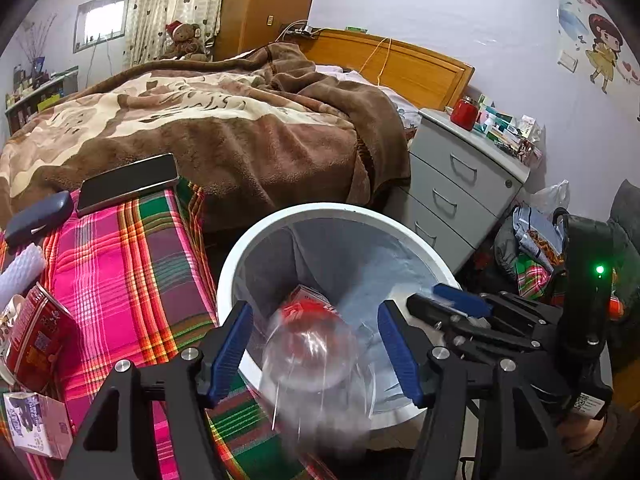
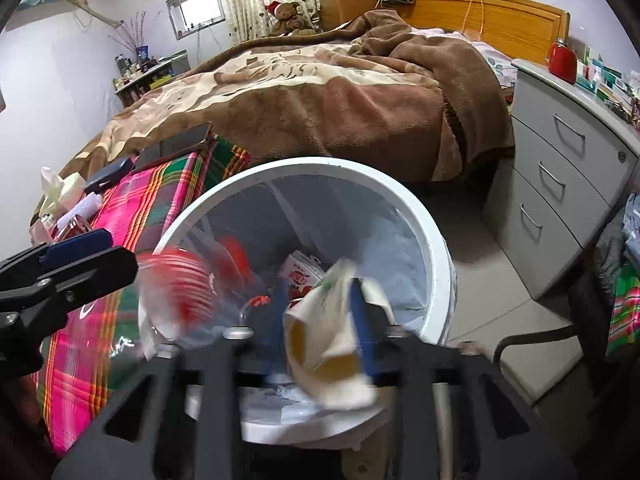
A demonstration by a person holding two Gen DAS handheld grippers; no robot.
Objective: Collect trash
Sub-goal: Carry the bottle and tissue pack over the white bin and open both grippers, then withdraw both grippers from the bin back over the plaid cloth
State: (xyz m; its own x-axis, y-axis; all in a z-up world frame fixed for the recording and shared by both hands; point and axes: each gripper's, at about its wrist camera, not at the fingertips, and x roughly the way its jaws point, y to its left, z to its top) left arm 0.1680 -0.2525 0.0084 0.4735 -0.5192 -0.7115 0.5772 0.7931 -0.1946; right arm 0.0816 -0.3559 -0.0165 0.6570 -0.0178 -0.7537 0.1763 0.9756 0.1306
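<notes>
Left wrist view: left gripper (image 1: 316,354) spread around blurred clear plastic bottle (image 1: 308,356) above round white bin (image 1: 240,252); right gripper (image 2: 320,320) pinches crumpled paper cup (image 2: 328,340).

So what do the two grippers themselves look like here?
Both are matte black frames of angular, cut-out struts joined by round silver bolts, ending in fingers with blue pads. The left gripper shows this most clearly. The right gripper also has a tall black handle with a lit green LED and a small white QR sticker. No sleeves are visible.

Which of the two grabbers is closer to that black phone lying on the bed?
The left gripper. It is over the bin's bed-side rim, nearer the phone; the right gripper is farther across the bin.
</notes>
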